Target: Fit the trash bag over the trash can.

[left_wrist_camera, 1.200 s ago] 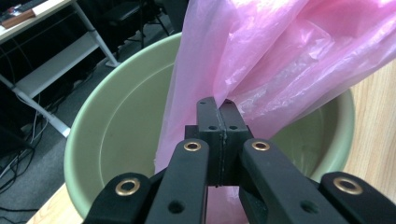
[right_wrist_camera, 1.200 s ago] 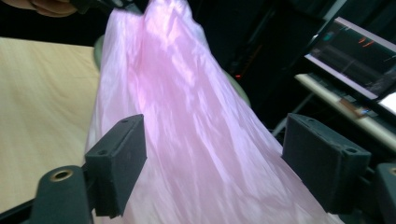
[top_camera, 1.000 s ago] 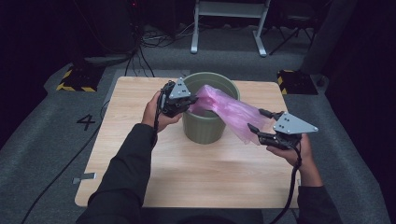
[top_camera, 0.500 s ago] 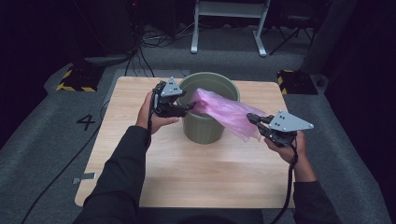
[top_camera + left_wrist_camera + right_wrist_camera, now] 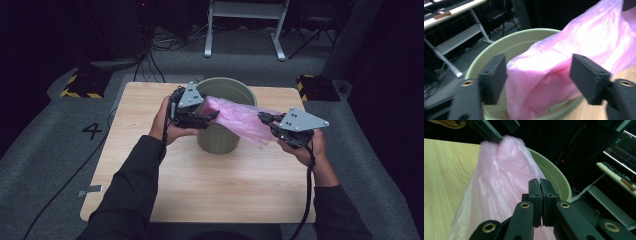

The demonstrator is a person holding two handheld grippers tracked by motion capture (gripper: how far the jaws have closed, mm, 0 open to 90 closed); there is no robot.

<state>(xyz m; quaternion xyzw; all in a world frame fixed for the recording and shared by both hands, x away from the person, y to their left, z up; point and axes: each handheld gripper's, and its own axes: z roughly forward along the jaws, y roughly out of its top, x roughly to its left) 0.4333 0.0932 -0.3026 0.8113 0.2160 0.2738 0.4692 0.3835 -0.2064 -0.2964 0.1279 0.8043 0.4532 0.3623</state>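
An olive-green bin (image 5: 220, 141) stands upright on the wooden table (image 5: 200, 185). A thin pink plastic bag (image 5: 240, 120) is stretched across its mouth and over its right rim. My left gripper (image 5: 212, 116) is at the bin's left rim. In the left gripper view, its jaws (image 5: 541, 77) stand open and wide apart, with the pink bag (image 5: 586, 37) bulging between them over the bin (image 5: 519, 42). My right gripper (image 5: 264, 118) is right of the bin, shut (image 5: 540, 187) on the bag's (image 5: 499, 175) other end, with the bin's rim (image 5: 554, 177) behind.
Grey carpet surrounds the table, with a "4" mark (image 5: 92, 131) at the left. Black-and-yellow striped blocks (image 5: 80, 87) (image 5: 312, 86) sit by the far corners. White stand legs (image 5: 245, 30) and cables lie beyond.
The left gripper drew away to the left, then came back to the bin's rim. The right gripper moved slightly up and away. The bag now lies flatter across the bin's mouth.
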